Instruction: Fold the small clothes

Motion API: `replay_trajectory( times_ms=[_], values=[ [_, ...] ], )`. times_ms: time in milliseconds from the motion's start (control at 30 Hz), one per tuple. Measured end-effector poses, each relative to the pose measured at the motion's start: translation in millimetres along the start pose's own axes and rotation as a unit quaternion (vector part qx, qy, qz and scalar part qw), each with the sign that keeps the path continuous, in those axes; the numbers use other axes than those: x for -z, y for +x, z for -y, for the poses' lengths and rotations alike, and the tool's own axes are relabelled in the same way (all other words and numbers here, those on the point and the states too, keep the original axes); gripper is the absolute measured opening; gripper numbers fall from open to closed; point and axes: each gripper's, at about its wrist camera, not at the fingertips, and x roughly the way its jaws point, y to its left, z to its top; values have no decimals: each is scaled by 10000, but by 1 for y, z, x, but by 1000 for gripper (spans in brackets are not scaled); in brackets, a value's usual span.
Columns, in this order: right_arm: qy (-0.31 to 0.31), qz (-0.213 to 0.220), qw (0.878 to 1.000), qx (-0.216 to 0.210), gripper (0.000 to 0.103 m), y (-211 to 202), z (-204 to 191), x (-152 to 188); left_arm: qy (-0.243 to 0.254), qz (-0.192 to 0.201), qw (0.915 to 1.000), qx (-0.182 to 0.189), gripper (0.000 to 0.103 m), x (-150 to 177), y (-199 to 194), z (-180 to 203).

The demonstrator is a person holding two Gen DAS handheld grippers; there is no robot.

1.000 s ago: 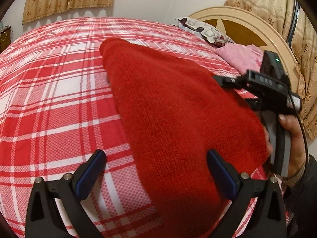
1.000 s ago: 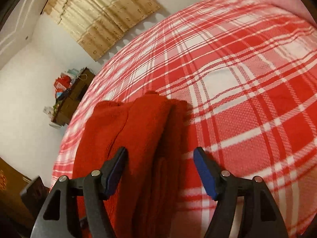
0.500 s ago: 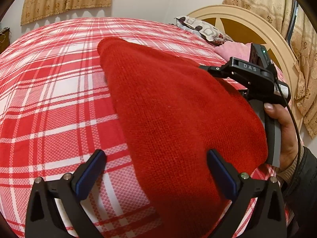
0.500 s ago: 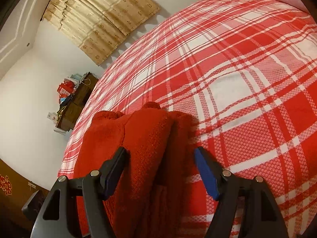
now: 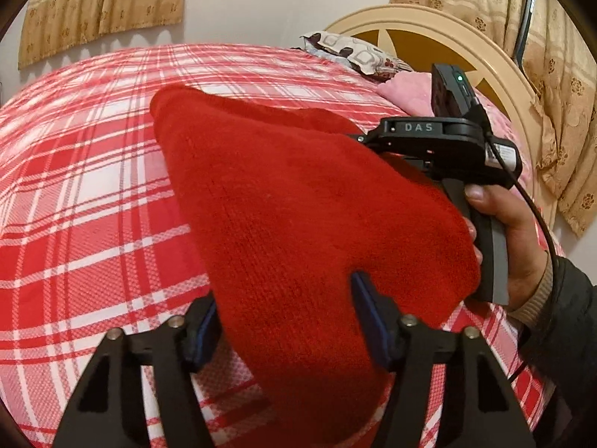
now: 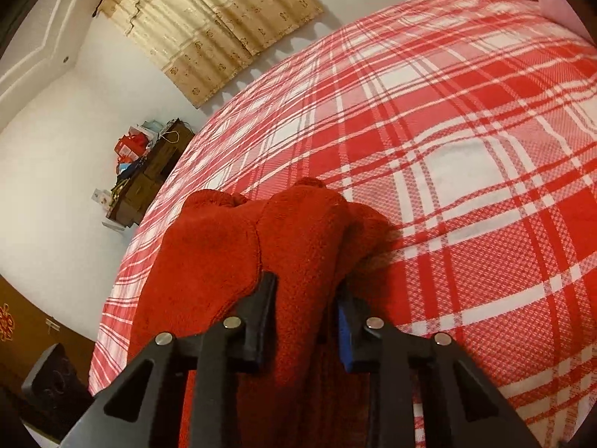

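A red knitted garment lies folded lengthwise on the red-and-white plaid bed cover. My left gripper straddles its near end. Its jaws are closing: one pad is at the cloth's left edge, the other rests on top, and the knit between them is still smooth. At the other end, my right gripper is closing too, its pads squeezing a raised fold of the garment. A hand holds the right gripper's black body, and the cloth hides its fingertips in the left wrist view.
A patterned pillow, a pink cloth and a cream headboard lie beyond the garment. A dark dresser piled with small items stands by the far wall. Curtains hang behind the bed.
Both grippers' jaws have narrowed on the garment. The right one now pinches a bunched fold and has pushed slightly forward. The left one's pads have moved in to the cloth.
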Motion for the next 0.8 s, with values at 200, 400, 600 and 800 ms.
replay_trajectory(
  times_ms=[200,400,600,800],
  values=[
    [26,156,9999,-10,26,-9,-8,3,92,48,9998,-163,42,0,-12,1],
    [-46,149,9998,-130,25,-18,-30,11,176,-52,9993,-316,38,7,-27,4],
    [-179,52,9994,-306,24,-21,-59,23,154,-36,9991,-388,37,15,-50,1],
    [-295,-85,9981,-536,24,-12,-90,38,15,1,9986,-531,37,27,-74,-16]
  ],
)
